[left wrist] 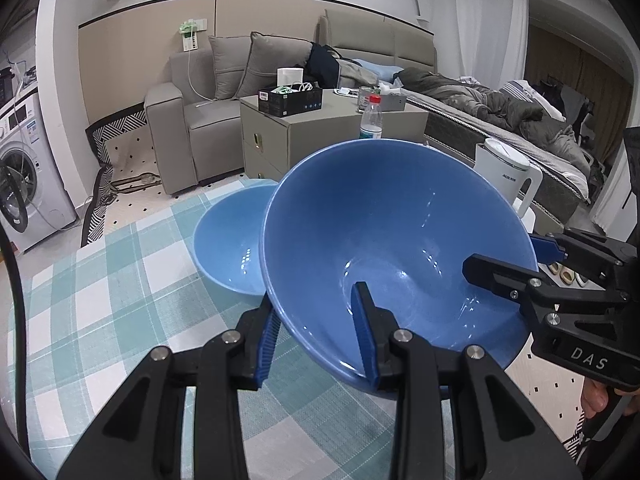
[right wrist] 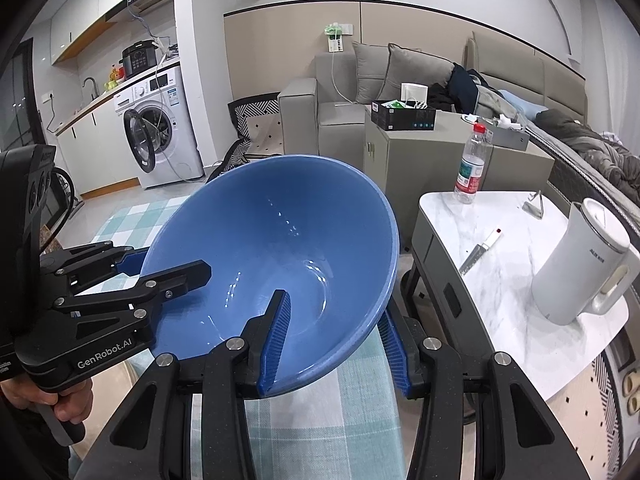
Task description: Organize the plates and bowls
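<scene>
Both grippers clamp the same big deep-blue glazed ceramic bowl (left wrist: 384, 240), one on each side of its rim, bowl tilted w/ the opening facing the cameras and held up off the tablecloth.

Left wrist view: left gripper (left wrist: 320, 336) at bottom centre, jaws clenched on the near rim, one blue ribbed pad inside the bowl, the other outside under the wall. Right gripper (left wrist: 516, 264) comes in from the right edge, black body, its jaws nipping the bowl's right rim; a fingertip of the person's hand (left wrist: 596, 400) shows under it at lower right.

Behind the held bowl, left of centre, a second lighter-blue ceramic bowl (left wrist: 232, 248) sits upright on the teal-and-white checked tablecloth (left wrist: 120, 280), partly hidden by the big one; can't tell if they touch.

Right wrist view: right gripper at bottom centre, pads either side of the rim, grasping it. Left gripper enters from the left edge, also closed on the rim.

Right half of that frame: white marble-look side table (right wrist: 500, 280) w/ a white electric kettle (right wrist: 580, 264) at right, a clear plastic water bottle w/ red cap (right wrist: 472, 164) at its far edge, and a knife (right wrist: 480, 252) lying between them.
</scene>
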The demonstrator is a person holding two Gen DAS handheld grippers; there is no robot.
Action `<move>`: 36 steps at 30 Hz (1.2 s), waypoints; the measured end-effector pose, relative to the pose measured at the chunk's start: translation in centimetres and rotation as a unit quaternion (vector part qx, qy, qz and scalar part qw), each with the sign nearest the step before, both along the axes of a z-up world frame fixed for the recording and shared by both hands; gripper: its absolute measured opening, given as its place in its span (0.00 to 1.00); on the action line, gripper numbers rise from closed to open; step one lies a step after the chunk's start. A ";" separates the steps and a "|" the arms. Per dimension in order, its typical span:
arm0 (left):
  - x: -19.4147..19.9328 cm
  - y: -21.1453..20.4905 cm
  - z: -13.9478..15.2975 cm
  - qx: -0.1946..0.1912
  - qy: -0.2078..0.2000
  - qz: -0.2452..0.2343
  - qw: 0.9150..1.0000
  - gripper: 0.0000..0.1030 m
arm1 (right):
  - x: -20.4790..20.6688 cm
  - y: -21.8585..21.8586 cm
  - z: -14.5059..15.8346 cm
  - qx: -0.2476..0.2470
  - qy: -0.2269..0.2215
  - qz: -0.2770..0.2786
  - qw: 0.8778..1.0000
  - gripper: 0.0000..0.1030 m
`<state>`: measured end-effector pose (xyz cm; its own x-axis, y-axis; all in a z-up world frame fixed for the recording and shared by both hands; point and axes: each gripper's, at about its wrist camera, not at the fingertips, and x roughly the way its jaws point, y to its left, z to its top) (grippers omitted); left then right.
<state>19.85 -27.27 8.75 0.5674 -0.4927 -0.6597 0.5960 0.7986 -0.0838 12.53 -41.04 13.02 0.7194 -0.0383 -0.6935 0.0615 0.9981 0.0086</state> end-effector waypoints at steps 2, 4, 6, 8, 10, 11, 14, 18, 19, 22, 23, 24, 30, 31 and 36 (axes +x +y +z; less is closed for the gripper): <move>0.3 0.2 0.2 -0.001 -0.002 0.003 1.000 0.32 | 0.5 0.2 0.2 -0.001 0.000 0.002 1.000 0.45; 0.5 0.3 0.4 -0.002 -0.005 0.006 1.000 0.32 | 1.1 0.2 0.3 -0.002 0.000 0.004 1.000 0.45; 0.9 0.4 0.5 -0.002 -0.006 0.009 1.000 0.32 | 1.6 0.4 0.5 -0.002 -0.001 0.007 1.000 0.45; 1.3 0.6 0.6 -0.002 -0.008 0.012 1.000 0.32 | 2.2 0.4 0.6 -0.003 -0.002 0.009 1.000 0.45; 1.5 0.7 0.7 -0.003 -0.009 0.015 1.000 0.32 | 2.7 0.6 0.8 -0.004 -0.003 0.011 1.000 0.45; 1.7 0.8 0.8 -0.004 -0.010 0.017 1.000 0.32 | 3.0 0.7 0.9 -0.004 -0.003 0.013 1.000 0.45; 2.2 1.1 0.9 -0.007 -0.012 0.023 1.000 0.32 | 3.8 0.8 1.0 -0.003 -0.004 0.017 1.000 0.45; 2.8 1.4 1.0 -0.010 -0.015 0.030 0.999 0.32 | 4.8 1.0 1.0 -0.003 -0.008 0.022 1.000 0.45; 3.0 1.4 1.0 -0.011 -0.015 0.032 0.999 0.32 | 5.0 1.0 1.0 -0.003 -0.009 0.022 1.000 0.45; 3.7 1.7 1.0 -0.012 -0.018 0.039 0.999 0.32 | 5.9 1.3 1.0 -0.005 -0.013 0.025 1.000 0.45; 3.9 1.8 0.9 -0.013 -0.018 0.041 0.999 0.32 | 6.2 1.3 0.9 -0.004 -0.013 0.026 1.000 0.45; 4.2 1.8 0.9 -0.014 -0.017 0.042 0.999 0.32 | 6.4 1.4 0.9 -0.004 -0.013 0.026 1.000 0.45; 5.4 2.1 0.5 -0.013 -0.016 0.054 0.998 0.32 | 8.2 1.8 0.2 0.003 -0.014 0.027 1.000 0.45; 5.6 2.1 0.5 -0.013 -0.016 0.055 0.998 0.32 | 8.4 1.8 0.2 0.004 -0.013 0.026 1.000 0.45; 6.4 2.2 0.2 -0.012 -0.020 0.062 0.998 0.32 | 9.6 2.0 -0.2 0.007 -0.015 0.028 0.999 0.45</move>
